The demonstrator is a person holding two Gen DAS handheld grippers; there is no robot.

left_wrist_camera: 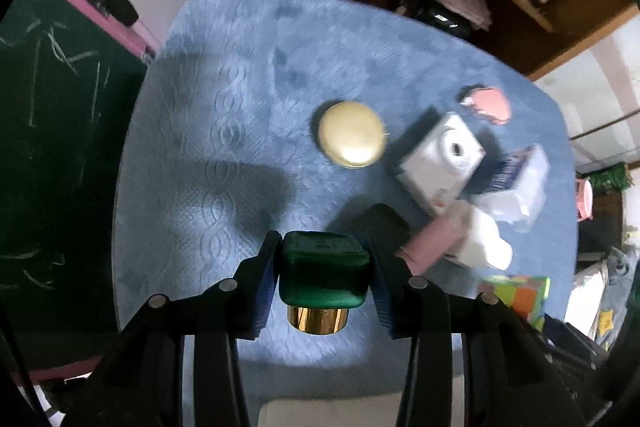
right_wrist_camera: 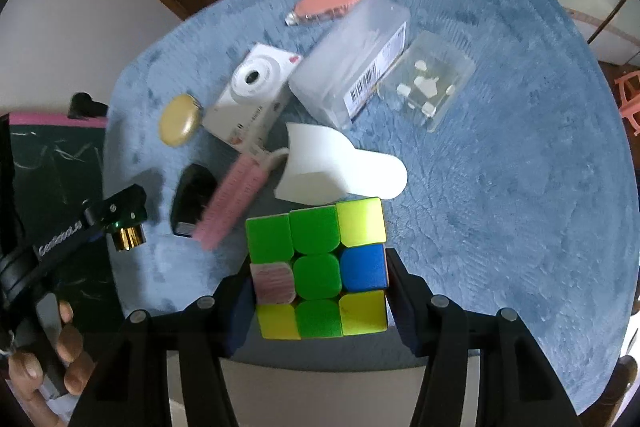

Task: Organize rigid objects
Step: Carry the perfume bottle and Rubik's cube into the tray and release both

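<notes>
Camera [right_wrist_camera: 252, 95], pink comb [right_wrist_camera: 234, 203], clear boxes [right_wrist_camera: 352, 63] crowd blue cloth [right_wrist_camera: 520, 187].

camera [right_wrist_camera: 251, 95] between disc [right_wrist_camera: 179, 120] and clear box [right_wrist_camera: 352, 61], cube [right_wrist_camera: 320, 267] nearer, all on cloth [right_wrist_camera: 500, 187]

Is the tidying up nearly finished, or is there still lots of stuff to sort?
Nothing looks sorted yet. In hand: the left gripper is shut on a green bottle, and the right gripper holds a puzzle cube. Left on the blue cloth: a gold disc, white camera, pink comb, clear boxes and more, in a loose heap.
</notes>
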